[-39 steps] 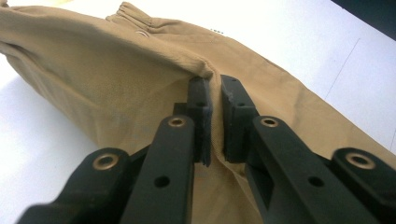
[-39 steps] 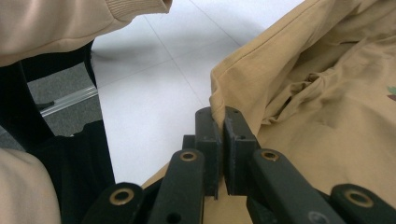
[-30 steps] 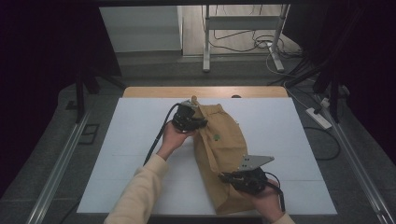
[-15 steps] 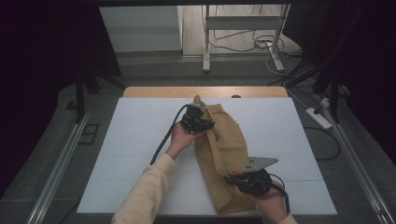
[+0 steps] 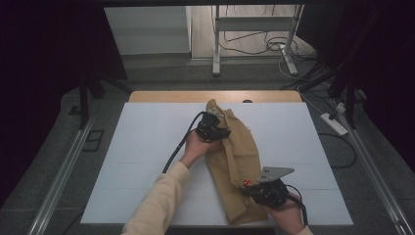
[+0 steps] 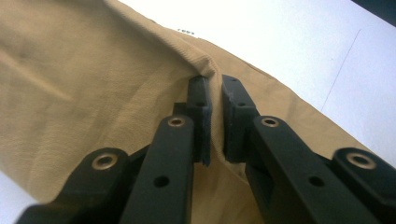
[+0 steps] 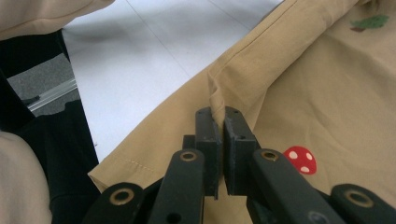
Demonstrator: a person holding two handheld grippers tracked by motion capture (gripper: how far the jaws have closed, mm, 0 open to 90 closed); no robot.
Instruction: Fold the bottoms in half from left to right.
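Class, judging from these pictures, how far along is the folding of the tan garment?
Done: the tan garment lies doubled into a narrow strip on the white table. In hand: left gripper and right gripper each pinch a fold. Left: flattening and folding shorter, probably.

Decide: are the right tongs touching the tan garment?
Touching. The right gripper view shows the right tongs shut on a fold of the tan garment.

Count, taken from the white table point(image 5: 147, 147): one tan garment point(image 5: 240, 147) on it; two grippers at the garment, left gripper point(image 5: 215, 128) and right gripper point(image 5: 254, 188); one red mushroom print point(image 7: 299, 160) and one green print point(image 7: 371, 22) on the garment.
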